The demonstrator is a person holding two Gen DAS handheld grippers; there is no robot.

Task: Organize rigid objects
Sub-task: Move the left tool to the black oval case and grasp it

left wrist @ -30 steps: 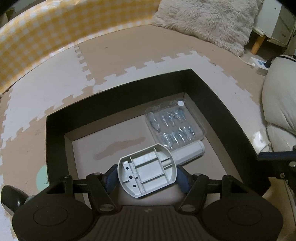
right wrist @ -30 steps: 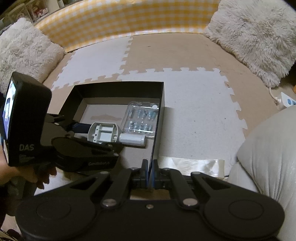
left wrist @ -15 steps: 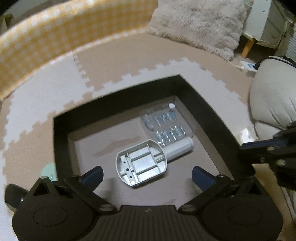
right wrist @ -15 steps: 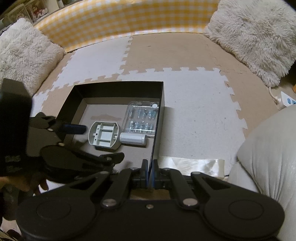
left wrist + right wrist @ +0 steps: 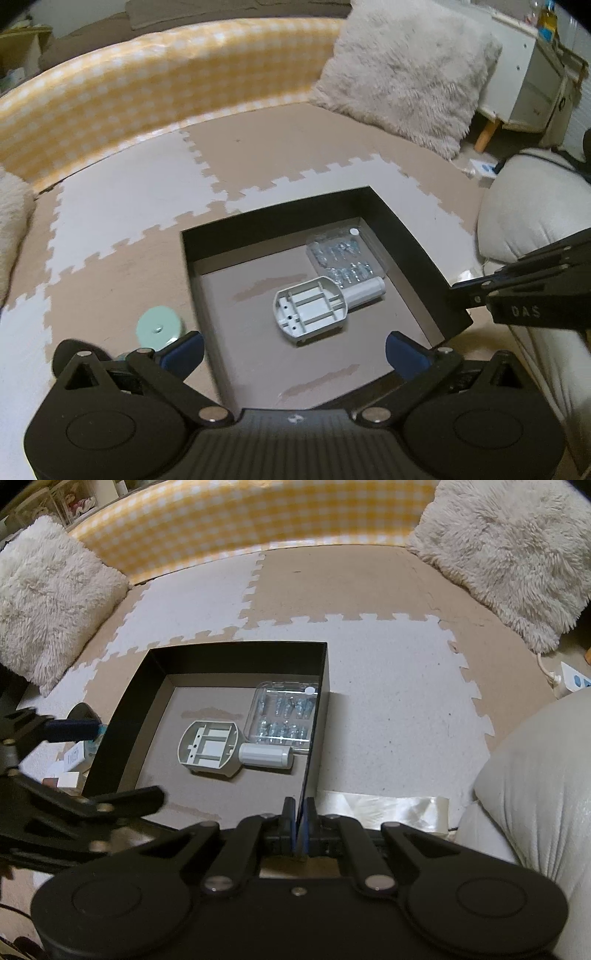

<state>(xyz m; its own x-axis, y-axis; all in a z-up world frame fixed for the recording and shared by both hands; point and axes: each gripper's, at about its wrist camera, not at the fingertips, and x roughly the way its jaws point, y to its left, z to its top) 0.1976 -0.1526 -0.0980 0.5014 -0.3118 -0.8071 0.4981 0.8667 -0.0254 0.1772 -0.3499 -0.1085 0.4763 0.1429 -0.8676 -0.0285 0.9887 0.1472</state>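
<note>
A black open box (image 5: 280, 221) (image 5: 236, 648) stands on the foam mat. On its floor lie a grey ribbed plastic part with a white cylinder (image 5: 310, 312) (image 5: 208, 747) and, beside it, a clear blister pack of small metal pieces (image 5: 341, 258) (image 5: 284, 714). My left gripper (image 5: 295, 350) hovers above the box's near side, its jaws opening wide with nothing between them. My right gripper (image 5: 301, 834) (image 5: 458, 290) is shut on the box's thin right wall near the front corner.
A mint green disc (image 5: 159, 326) lies on the mat left of the box, with small white boxes (image 5: 74, 755) nearby. Fluffy cushions (image 5: 517, 554) (image 5: 44, 598) and a yellow checked bumper (image 5: 147, 92) ring the mat. A cream cushion (image 5: 535, 794) and shiny wrap (image 5: 384, 805) sit at the right.
The left gripper let go of the grey part, opened wide and drew back and up. The part now lies on the box floor. The right gripper kept still.
</note>
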